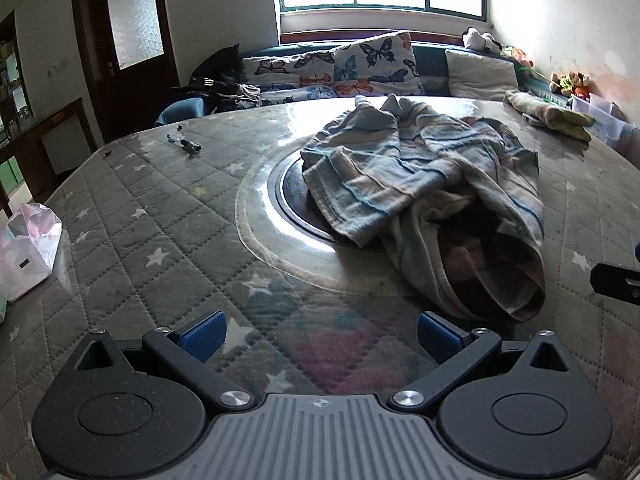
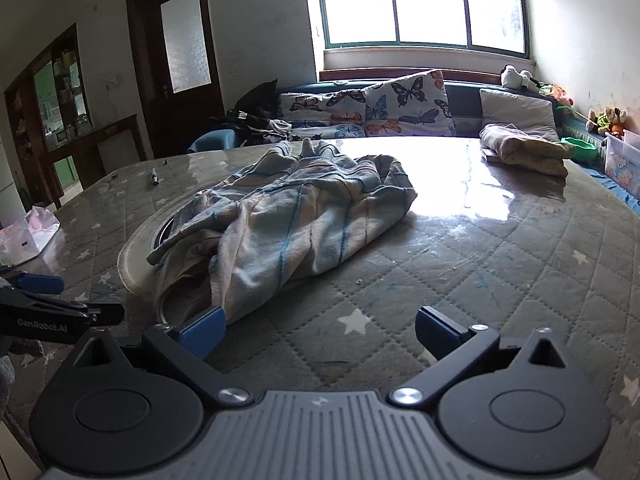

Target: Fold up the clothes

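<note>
Item: striped garment (image 1: 424, 184), crumpled mid-frame on the quilted counter (image 1: 140, 240); left hand-held gripper (image 1: 320, 334) and right hand-held gripper (image 2: 318, 330) both wide, empty, at lower frame; best pinch separate hem corners, then spread flat.

Only one text could be read: "GenRobot.AI", in pale letters on the black body of the left gripper (image 2: 60, 312), at about nine o'clock in the right wrist view. Nothing else was legible.
</note>
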